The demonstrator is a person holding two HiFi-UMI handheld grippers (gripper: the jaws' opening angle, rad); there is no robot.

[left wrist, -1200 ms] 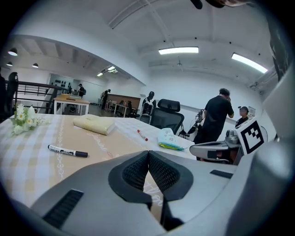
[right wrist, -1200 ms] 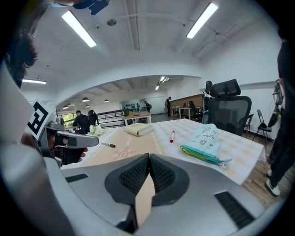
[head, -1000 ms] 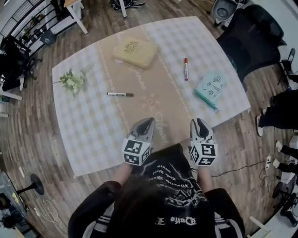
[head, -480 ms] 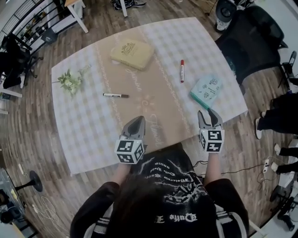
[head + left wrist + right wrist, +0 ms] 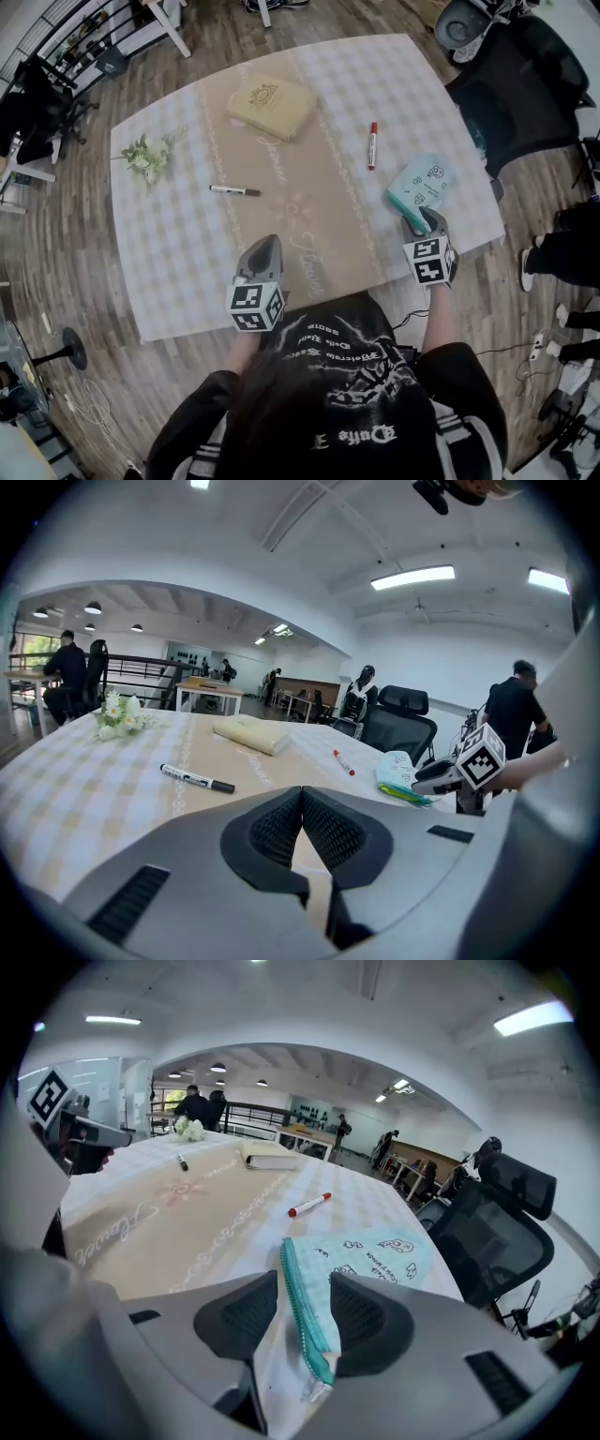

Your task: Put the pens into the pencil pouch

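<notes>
1 mint-green, teal-edged pouch (image 5: 424,181) bears cartoon prints.

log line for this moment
left gripper: shut, empty | right gripper: fingers just opened, astride mint fabric pencil pouch edge | red pen, black pen: loose on table

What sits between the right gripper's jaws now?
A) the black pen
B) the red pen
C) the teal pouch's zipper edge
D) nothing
C: the teal pouch has its zipper edge between the jaws of the right gripper; they have just been opening and don't press it.
</notes>
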